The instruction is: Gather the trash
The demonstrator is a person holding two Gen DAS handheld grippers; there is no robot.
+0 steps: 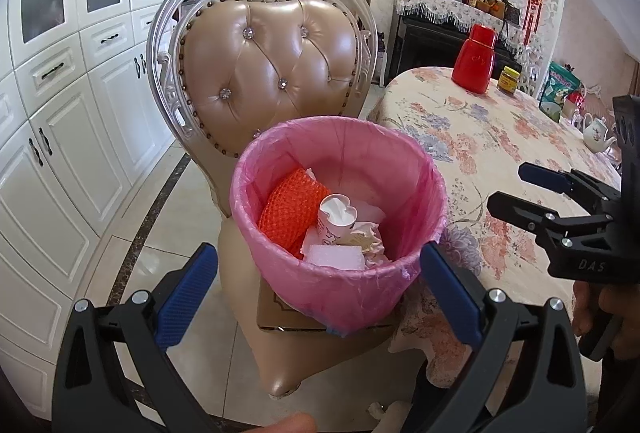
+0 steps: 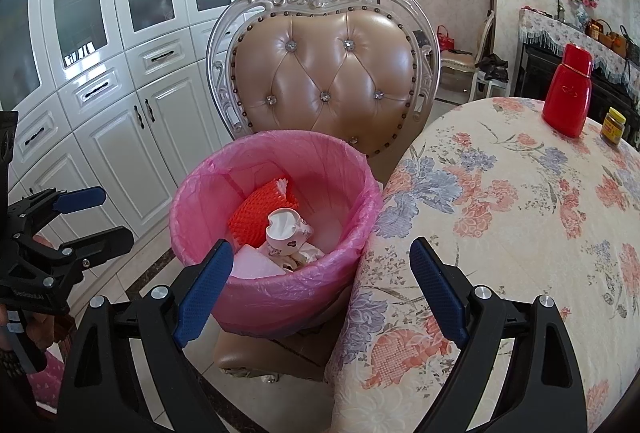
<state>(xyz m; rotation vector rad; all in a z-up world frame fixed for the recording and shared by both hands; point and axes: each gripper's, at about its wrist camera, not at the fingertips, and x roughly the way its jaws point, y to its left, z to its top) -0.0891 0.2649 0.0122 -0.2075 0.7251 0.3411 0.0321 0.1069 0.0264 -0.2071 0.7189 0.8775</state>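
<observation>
I see the tufted chair point(image 1: 264, 69) with the pink-lined bin point(image 1: 340, 217) on its seat, beside the floral table point(image 1: 500, 137). The bin, holding an orange net point(image 1: 292, 209), a paper cup point(image 1: 336, 217) and crumpled paper, sits ahead of my left gripper point(image 1: 316, 289), jaws spread wide, empty. My right gripper point(image 2: 320, 289) is likewise released, grasping nothing.

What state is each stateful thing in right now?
left gripper: open, empty.
right gripper: open, empty.
trash bin: upright on the chair, pink-lined, partly filled.
paper cup: crumpled, inside the bin.
red flask: upright, capped.
small jar: upright, lidded.
</observation>
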